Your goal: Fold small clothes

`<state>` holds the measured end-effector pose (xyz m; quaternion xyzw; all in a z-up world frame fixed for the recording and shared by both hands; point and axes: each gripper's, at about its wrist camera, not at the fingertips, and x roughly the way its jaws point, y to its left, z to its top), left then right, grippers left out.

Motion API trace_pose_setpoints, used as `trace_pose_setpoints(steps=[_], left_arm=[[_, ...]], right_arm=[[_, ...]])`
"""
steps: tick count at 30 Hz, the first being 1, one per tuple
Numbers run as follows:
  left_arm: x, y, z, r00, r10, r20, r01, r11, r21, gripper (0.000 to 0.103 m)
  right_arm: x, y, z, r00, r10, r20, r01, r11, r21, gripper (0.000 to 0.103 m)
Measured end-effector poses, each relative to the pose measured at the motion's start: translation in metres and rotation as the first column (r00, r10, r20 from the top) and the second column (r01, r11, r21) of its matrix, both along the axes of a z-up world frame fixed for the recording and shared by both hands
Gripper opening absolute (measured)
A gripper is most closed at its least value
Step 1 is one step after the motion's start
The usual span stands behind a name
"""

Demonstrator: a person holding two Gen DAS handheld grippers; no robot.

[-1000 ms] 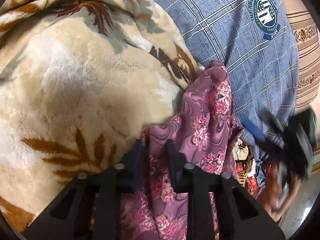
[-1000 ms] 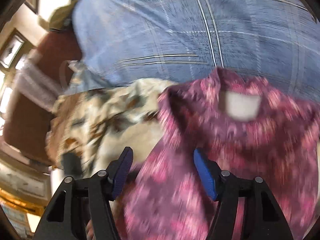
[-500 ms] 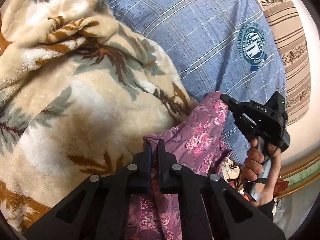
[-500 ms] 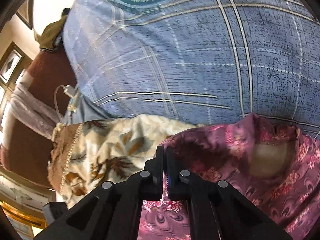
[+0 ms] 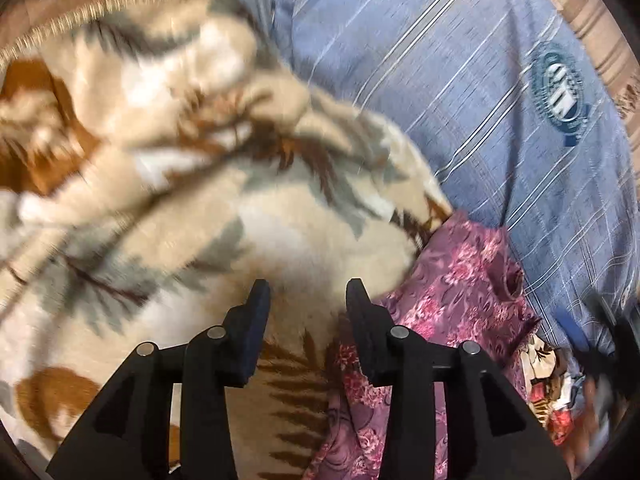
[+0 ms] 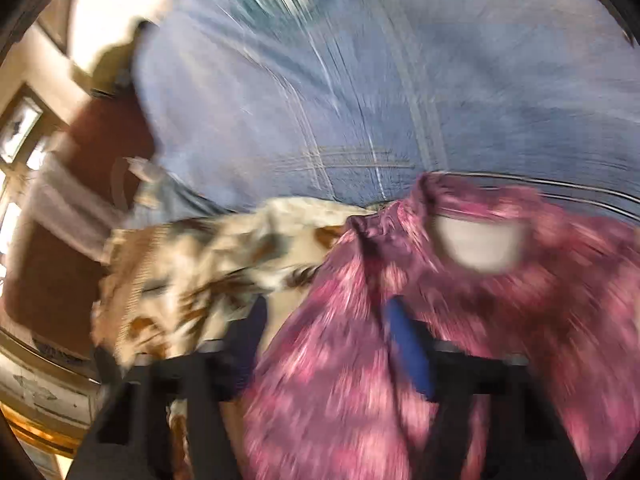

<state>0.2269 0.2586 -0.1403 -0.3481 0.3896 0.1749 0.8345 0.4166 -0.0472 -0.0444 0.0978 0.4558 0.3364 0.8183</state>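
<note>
left gripper (image 5: pixel 308 292): jaws apart over fleece blanket (image 5: pixel 160 184) | right gripper (image 6: pixel 324 320): jaws apart, floral garment (image 6: pixel 500 320) between | blurred

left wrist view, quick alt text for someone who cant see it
The open left gripper hovers over a cream leaf-print fleece blanket, with a purple floral garment just right of its fingers. A blue plaid shirt fills the background.

A small purple-pink floral garment (image 5: pixel 452 280) lies crumpled on the cream leaf-patterned blanket (image 5: pixel 200 220), against blue checked fabric (image 5: pixel 460 100).
</note>
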Motion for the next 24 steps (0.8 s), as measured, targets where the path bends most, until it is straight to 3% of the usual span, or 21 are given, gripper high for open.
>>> trace_pose_setpoints(steps=[3, 5, 7, 11, 15, 19, 24], left_arm=[[-0.008, -0.024, 0.030, 0.997, -0.061, 0.056, 0.051, 0.984, 0.168, 0.038], [-0.019, -0.054, 0.050, 0.987, -0.135, 0.093, 0.104, 0.954, 0.281, 0.043], [-0.028, -0.075, 0.062, 0.974, -0.191, 0.122, 0.142, 0.935, 0.326, 0.053], [-0.084, -0.126, 0.060, 0.943, -0.294, 0.156, 0.236, 0.921, 0.308, 0.057], [-0.132, -0.168, 0.038, 0.917, -0.394, 0.067, 0.356, 0.882, 0.308, 0.058], [-0.156, -0.183, 0.028, 0.901, -0.434, -0.004, 0.421, 0.872, 0.251, 0.058], [-0.171, -0.186, 0.034, 0.902, -0.432, -0.006, 0.421, 0.876, 0.236, 0.058]], right_arm=[[-0.096, -0.065, 0.016, 0.997, -0.038, 0.071, 0.034, 0.998, 0.056, 0.072], [-0.137, -0.100, 0.010, 0.996, -0.066, 0.053, 0.062, 0.995, 0.084, 0.072], [-0.184, -0.133, -0.009, 0.993, -0.115, 0.019, 0.113, 0.989, 0.097, 0.073], [-0.249, -0.191, -0.055, 0.979, -0.192, -0.074, 0.201, 0.969, 0.140, 0.073], [-0.279, -0.220, -0.086, 0.958, -0.253, -0.132, 0.267, 0.958, 0.102, 0.073], [-0.293, -0.239, -0.082, 0.952, -0.286, -0.107, 0.296, 0.951, 0.093, 0.073], [-0.308, -0.258, -0.067, 0.953, -0.295, -0.062, 0.301, 0.943, 0.140, 0.073]])
